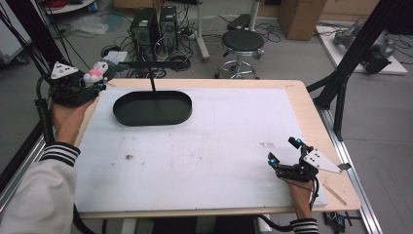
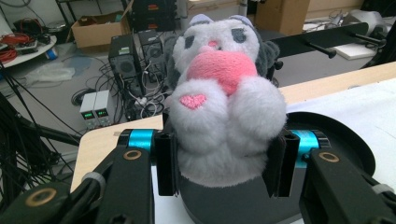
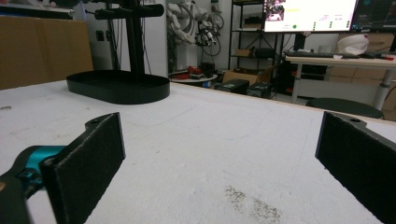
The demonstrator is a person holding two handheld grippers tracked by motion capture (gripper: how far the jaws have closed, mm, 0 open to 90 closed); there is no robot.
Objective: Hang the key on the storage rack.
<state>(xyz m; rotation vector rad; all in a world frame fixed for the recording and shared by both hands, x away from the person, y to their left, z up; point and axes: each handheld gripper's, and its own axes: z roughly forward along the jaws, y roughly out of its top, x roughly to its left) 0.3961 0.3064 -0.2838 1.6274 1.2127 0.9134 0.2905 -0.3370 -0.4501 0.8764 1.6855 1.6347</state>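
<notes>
A grey and white plush toy point(image 2: 224, 107) with a pink heart on its front is clamped between the black pads of my left gripper point(image 2: 223, 163). In the high view that left gripper point(image 1: 92, 80) is held up at the table's far left corner, with the plush toy point(image 1: 97, 72) at its tip, left of the black oval tray point(image 1: 152, 108). A black stand point(image 1: 152, 68) with a crossbar rises from the tray. My right gripper point(image 1: 283, 155) rests low at the table's near right and is open, with bare white table between its pads point(image 3: 88, 163).
The table top is covered by a white mat point(image 1: 204, 146). Beyond the far edge stand a black stool point(image 1: 242, 44), computer towers point(image 1: 155, 27) and cables on the floor. A black frame post point(image 1: 350, 53) slants at the right.
</notes>
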